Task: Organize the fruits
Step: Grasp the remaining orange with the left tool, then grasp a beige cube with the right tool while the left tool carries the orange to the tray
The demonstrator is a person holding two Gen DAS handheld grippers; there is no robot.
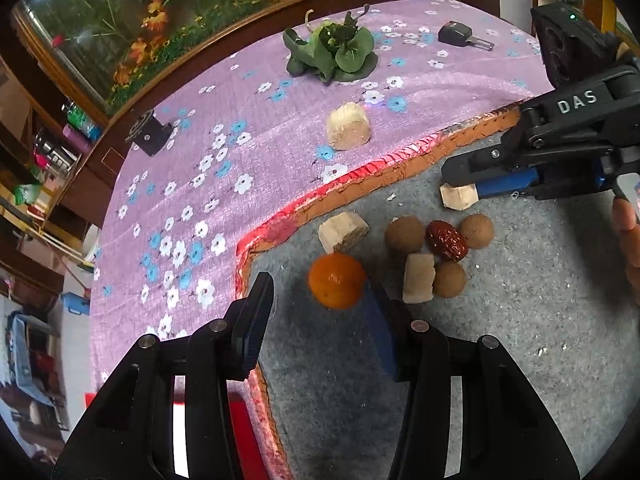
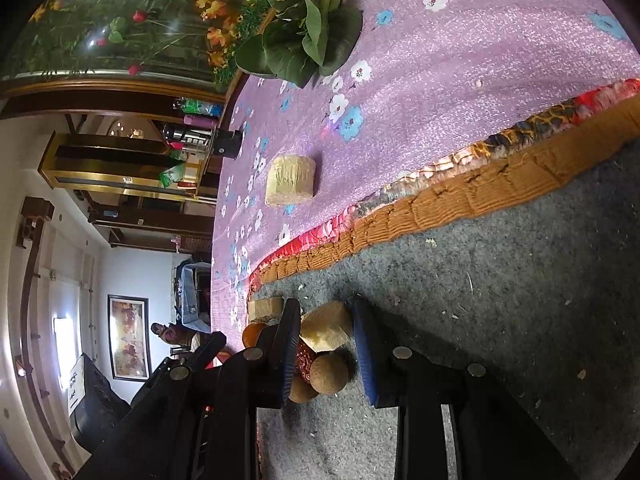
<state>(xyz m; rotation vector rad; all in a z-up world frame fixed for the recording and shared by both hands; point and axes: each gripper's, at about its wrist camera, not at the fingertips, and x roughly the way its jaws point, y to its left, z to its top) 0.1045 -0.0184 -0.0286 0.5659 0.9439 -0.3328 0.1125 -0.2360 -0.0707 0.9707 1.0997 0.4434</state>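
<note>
An orange [image 1: 337,280] rests on the grey mat [image 1: 520,320], just ahead of my left gripper [image 1: 320,312]. That gripper is open, and a gap shows beside its left finger. Right of the orange lie a red date [image 1: 446,240], three round brown fruits [image 1: 404,234] and two pale cut chunks [image 1: 419,278]. My right gripper [image 1: 460,184] reaches in from the right, shut on another pale chunk [image 1: 459,196]. In the right wrist view that chunk [image 2: 324,328] sits between the pads of the right gripper [image 2: 326,340], above a brown fruit [image 2: 329,374] and the date [image 2: 306,360].
A purple flowered cloth [image 1: 240,140] surrounds the mat's orange-red border [image 1: 360,188]. It carries a pale chunk [image 1: 348,126], leafy greens [image 1: 332,54] and two black devices [image 1: 150,136]. A glass tank with flowers [image 1: 120,20] stands behind. A person's hand [image 1: 628,232] shows at the right.
</note>
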